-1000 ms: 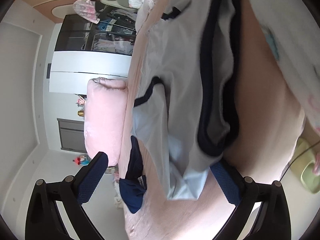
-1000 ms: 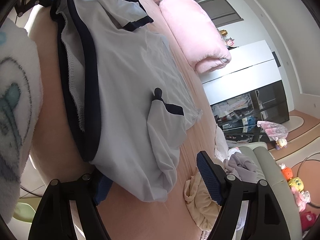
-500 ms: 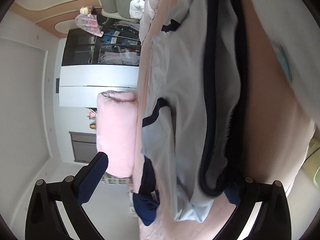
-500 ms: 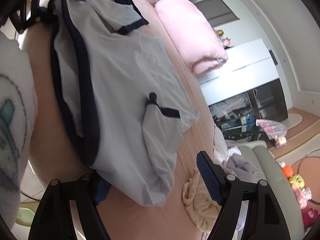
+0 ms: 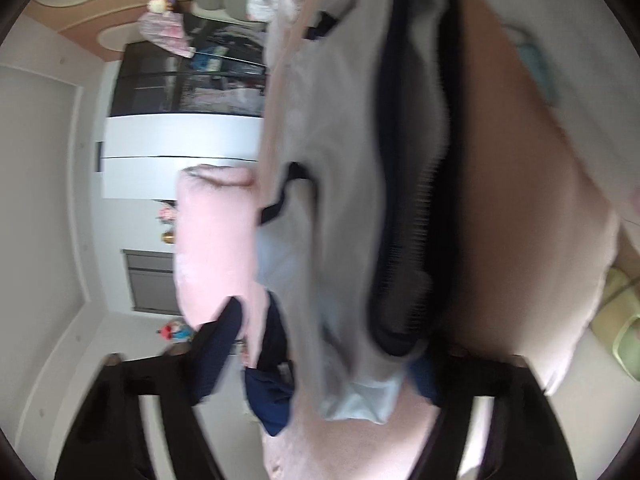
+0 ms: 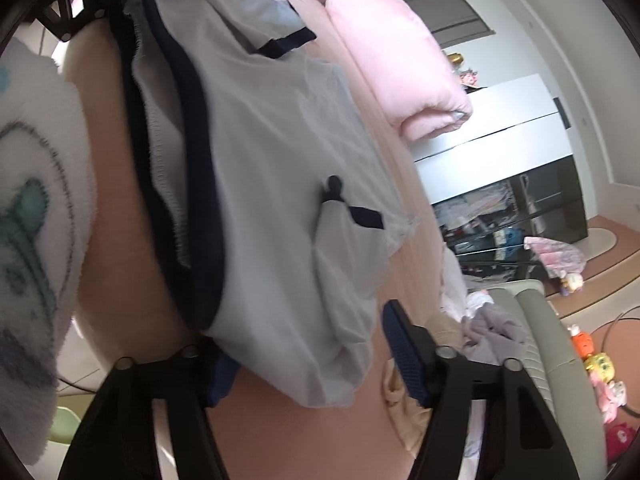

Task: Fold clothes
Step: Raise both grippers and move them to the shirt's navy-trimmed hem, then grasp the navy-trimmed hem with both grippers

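Note:
A pale blue shirt (image 6: 272,168) with navy trim lies spread on the pink bed (image 6: 132,280). One bottom corner of the shirt (image 5: 360,388) sits between the blue pads of my left gripper (image 5: 320,368). Its jaws are closing, and the left pad (image 5: 218,356) still stands off the cloth. My right gripper (image 6: 312,364) straddles the other hem corner with its jaws closing. A small gap remains between its right pad (image 6: 404,360) and the fabric. The shirt hides both inner pads. At the top left of the right wrist view is the other gripper's black body (image 6: 66,16).
A rolled pink duvet (image 6: 400,60) lies along the far side of the bed. A white fleece blanket (image 6: 28,208) with a teal print lies beside the shirt's hem. Loose clothes (image 6: 492,328), a white and black cabinet (image 6: 504,168) and floor toys (image 6: 600,364) lie beyond the bed.
Both pairs of jaws have narrowed around the shirt's hem corners. The left view has gone blurred and has rolled a little. The shirt lies as before.

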